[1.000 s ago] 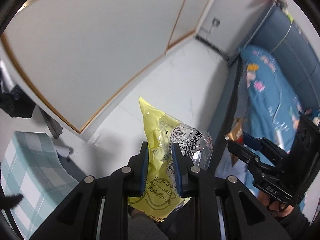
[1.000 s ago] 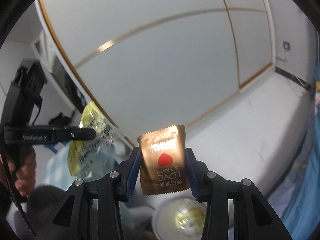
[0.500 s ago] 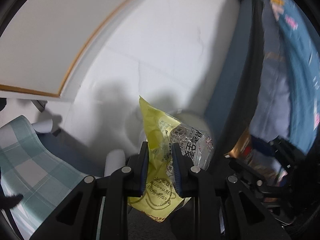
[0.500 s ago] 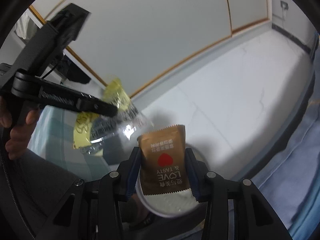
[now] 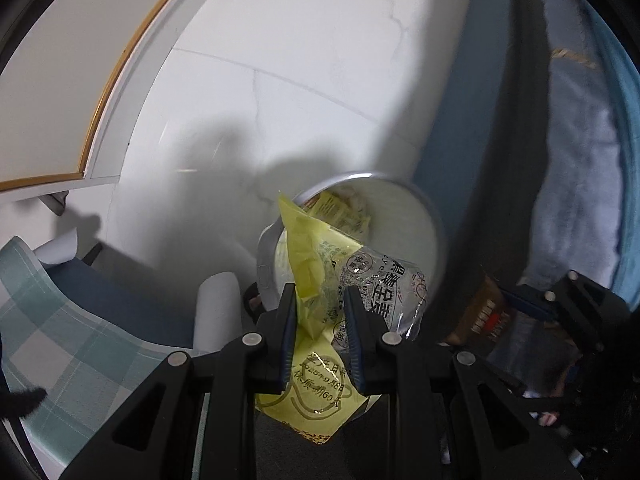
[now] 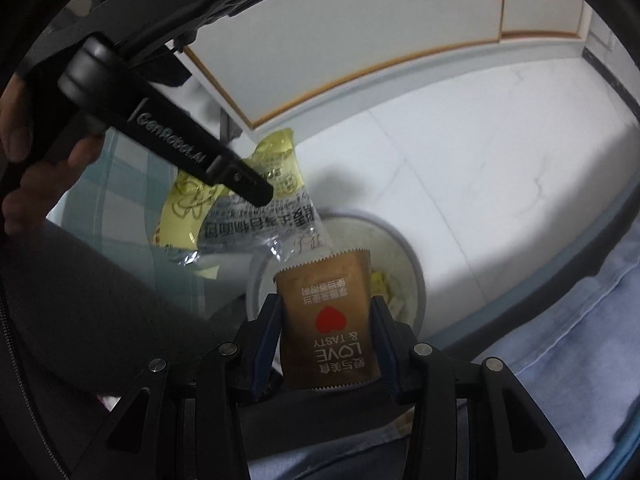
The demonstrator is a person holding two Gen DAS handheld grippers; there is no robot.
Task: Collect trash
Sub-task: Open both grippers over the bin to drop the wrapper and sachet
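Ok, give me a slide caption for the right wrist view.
Right gripper holds a brown sachet above the bin; left gripper holds a yellow wrapper alongside.

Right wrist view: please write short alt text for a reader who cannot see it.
The right gripper holds a brown snack packet above a round bin on the white floor. Beside it, the left gripper holds a yellow and clear wrapper.

Floor (image 5: 304, 60): white marble-look tiles, thin grey veins, soft shadows. Wall panels (image 6: 360, 20): white, edged with thin gold trim, above a white baseboard (image 5: 120, 92). Bed frame (image 5: 452, 120): blue upholstered side, dark edge. Bedding (image 6: 580, 320): pale blue fabric. Cloth (image 5: 60, 344): teal-and-white check, lower left. Light: dim, even indoor
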